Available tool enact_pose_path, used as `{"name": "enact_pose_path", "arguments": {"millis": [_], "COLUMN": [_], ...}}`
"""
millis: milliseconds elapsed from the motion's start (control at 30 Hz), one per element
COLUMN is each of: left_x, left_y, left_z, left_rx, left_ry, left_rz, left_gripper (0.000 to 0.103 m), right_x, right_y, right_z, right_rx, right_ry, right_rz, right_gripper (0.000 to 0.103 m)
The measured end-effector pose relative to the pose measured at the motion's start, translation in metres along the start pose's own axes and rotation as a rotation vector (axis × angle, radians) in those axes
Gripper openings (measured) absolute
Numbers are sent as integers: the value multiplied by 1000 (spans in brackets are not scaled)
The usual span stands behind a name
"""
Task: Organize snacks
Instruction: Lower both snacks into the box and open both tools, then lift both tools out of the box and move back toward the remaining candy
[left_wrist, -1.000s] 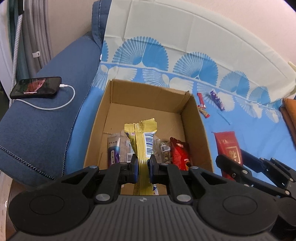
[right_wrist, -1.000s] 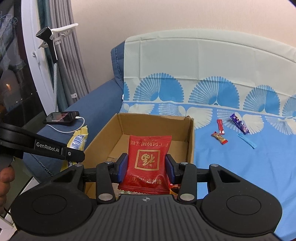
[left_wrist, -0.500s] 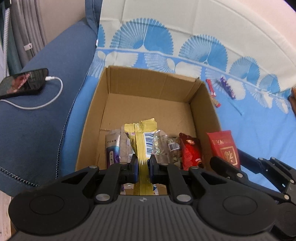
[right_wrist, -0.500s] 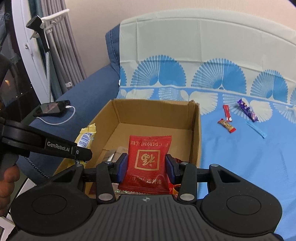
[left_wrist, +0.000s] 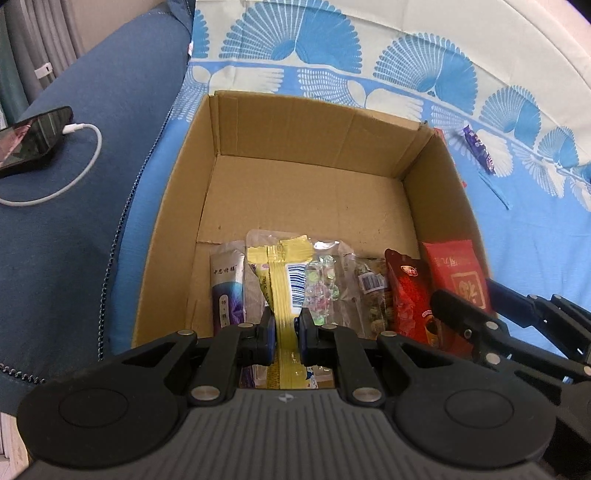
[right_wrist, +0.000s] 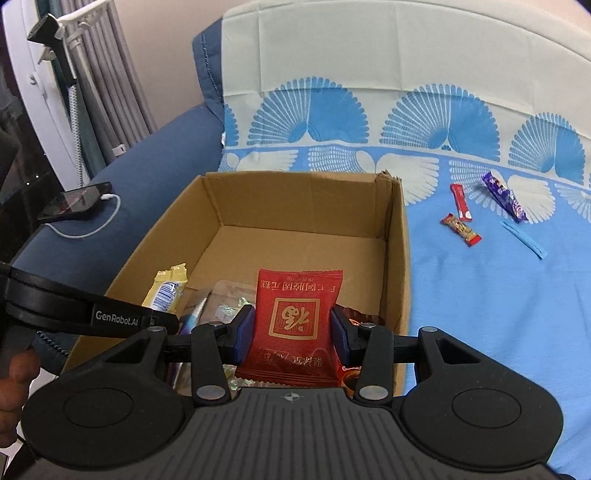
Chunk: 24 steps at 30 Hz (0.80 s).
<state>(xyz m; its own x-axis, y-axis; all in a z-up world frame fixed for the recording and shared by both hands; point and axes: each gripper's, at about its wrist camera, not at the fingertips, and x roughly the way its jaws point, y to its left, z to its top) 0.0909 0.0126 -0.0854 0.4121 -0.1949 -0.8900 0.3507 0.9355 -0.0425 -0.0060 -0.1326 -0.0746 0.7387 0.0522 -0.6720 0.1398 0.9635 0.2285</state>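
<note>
Both grippers have come down and forward over the cardboard box (left_wrist: 291, 122) since the earlier frames, so its floor now fills far more of each view and the packets along its near wall loom closer. At the left gripper (left_wrist: 283, 334) the jaws are clenched nearly together on the flat seam of the yellow snack packet (left_wrist: 286, 288), which hangs above the near row inside the box. At the right gripper (right_wrist: 291, 334) the jaws grip the red square packet (right_wrist: 295, 321) by its two side edges, and it hovers over the box's near right corner.

Below them lie a purple-and-white pouch (left_wrist: 226, 291), a clear bag of coloured sweets (left_wrist: 325, 284) and a dark red bag (left_wrist: 408, 295), packed close together against the near wall, while the far half of the floor is bare. Out on the blue patterned sheet (right_wrist: 498, 295) a red stick (right_wrist: 460, 201), a small red bar (right_wrist: 461, 229), a purple bar (right_wrist: 504, 197) and a blue strip (right_wrist: 524, 240) wait, well apart from the box. A phone (right_wrist: 75, 201) with its white cable (left_wrist: 74, 177) rests on the sofa arm.

My worry is the closeness of the two tools: the right one crosses the left view's lower right, and lowering both at once could knock them together or crush the packets beneath. The red packet sits near the right wall; let go too soon, it may catch the rim and slide outside. The yellow packet, pinched only by a thin seam, could twist or slip free crookedly.
</note>
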Motion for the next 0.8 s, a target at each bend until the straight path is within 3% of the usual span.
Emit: {"name": "enact_pose_path", "arguments": {"millis": [33,67,167,200,267,467,600,800], "left_x": [1,2,3,1,-5,-15,-34,-63], "left_y": [0,0,3,5,10,18,20,14], "left_z": [0,1,3,2,-2,-23,-42,-65], "left_rx": [-2,-1,-14,-31,-43,-61,-78,-89], "left_ry": [1,0,1,-21,-50,-9,-35,-89], "left_rz": [1,1,18,45,51,80,119,144], "left_gripper": [14,23,93,101,103,103,103,103], "right_x": [2,4,7,6,2,-17,-36,-68], "right_y": [-1,-3,-8,-10,-12,-5,10,23], "right_z": [1,2,5,5,6,-5,-18,-27], "right_rx": [9,22,65,81,97,74,29,-12], "right_ry": [4,9,17,13,10,42,62,21], "right_rz": [-2,-4,-7,-9,-22,-5,-9,-22], "right_gripper": [48,51,71,77,80,86,91,93]}}
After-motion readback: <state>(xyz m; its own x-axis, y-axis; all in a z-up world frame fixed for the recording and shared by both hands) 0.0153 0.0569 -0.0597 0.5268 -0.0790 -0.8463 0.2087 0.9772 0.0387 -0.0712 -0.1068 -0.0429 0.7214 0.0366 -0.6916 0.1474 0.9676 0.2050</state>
